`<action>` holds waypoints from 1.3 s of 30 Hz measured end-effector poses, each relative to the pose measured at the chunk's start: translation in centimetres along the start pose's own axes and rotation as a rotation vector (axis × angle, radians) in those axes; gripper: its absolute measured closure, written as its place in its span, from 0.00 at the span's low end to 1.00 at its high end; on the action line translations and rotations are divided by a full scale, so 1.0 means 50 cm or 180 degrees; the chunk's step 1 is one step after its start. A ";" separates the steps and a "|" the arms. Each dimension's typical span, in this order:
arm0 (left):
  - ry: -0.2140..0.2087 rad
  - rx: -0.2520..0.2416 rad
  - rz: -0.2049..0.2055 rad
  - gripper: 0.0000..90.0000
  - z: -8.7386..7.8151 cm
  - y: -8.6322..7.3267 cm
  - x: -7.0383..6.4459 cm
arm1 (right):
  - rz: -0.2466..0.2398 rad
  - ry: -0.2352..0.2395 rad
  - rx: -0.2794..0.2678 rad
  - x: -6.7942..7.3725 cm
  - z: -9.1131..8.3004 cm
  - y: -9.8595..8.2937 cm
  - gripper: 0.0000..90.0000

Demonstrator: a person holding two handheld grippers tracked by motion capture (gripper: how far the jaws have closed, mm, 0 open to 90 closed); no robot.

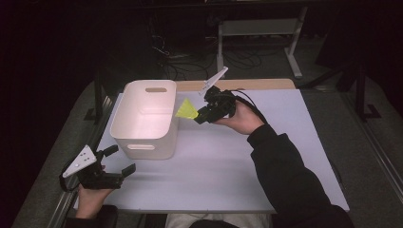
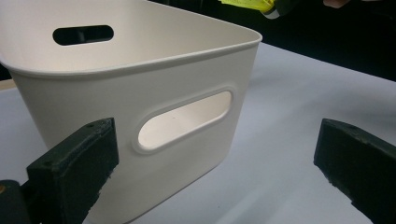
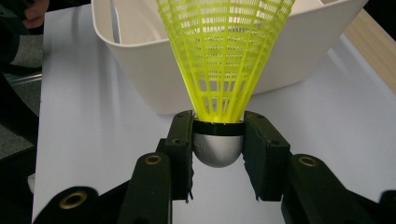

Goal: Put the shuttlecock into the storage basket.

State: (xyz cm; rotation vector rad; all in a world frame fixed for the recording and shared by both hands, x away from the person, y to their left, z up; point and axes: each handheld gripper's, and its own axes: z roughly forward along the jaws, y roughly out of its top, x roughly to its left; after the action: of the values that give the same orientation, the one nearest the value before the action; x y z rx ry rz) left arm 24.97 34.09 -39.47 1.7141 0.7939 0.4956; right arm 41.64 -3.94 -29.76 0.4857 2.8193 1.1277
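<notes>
The shuttlecock point(image 3: 218, 140) is clamped at its rounded silver cap between the jaws of the right gripper point(image 3: 217, 140), its yellow skirt pointing toward the bin point(image 3: 140, 70). The grip is taken on a small curved surface, so the cap could be squeezed out or twisted if pressure is uneven, and the shuttlecock would then drop onto the table point(image 3: 93, 121) short of the bin. A release made too early would likely leave it outside the near wall, since in the high view it is held beside the bin's right rim, not over the opening. The jaws of the left gripper point(image 1: 115, 167) are spread wide with nothing between them. The cap contact is shown in the right gripper view; the bin's handle slot point(image 2: 184, 120) is seen close in the left gripper view.
</notes>
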 end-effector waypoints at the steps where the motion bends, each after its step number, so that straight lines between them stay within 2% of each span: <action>1: 0.0000 0.0002 0.0001 0.00 0.000 0.000 0.000 | -0.0006 0.0003 0.0002 0.001 -0.001 0.003 0.70; 39: -0.0012 -0.0009 -0.0005 0.00 0.001 0.000 0.000 | -0.0179 0.0018 -0.0044 0.021 -0.004 0.084 0.70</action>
State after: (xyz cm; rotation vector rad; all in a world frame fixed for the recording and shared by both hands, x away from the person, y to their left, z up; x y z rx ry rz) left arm 24.99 34.05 -39.48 1.7114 0.7915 0.4922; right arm 41.74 -0.87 -26.68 0.4000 2.8091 1.1393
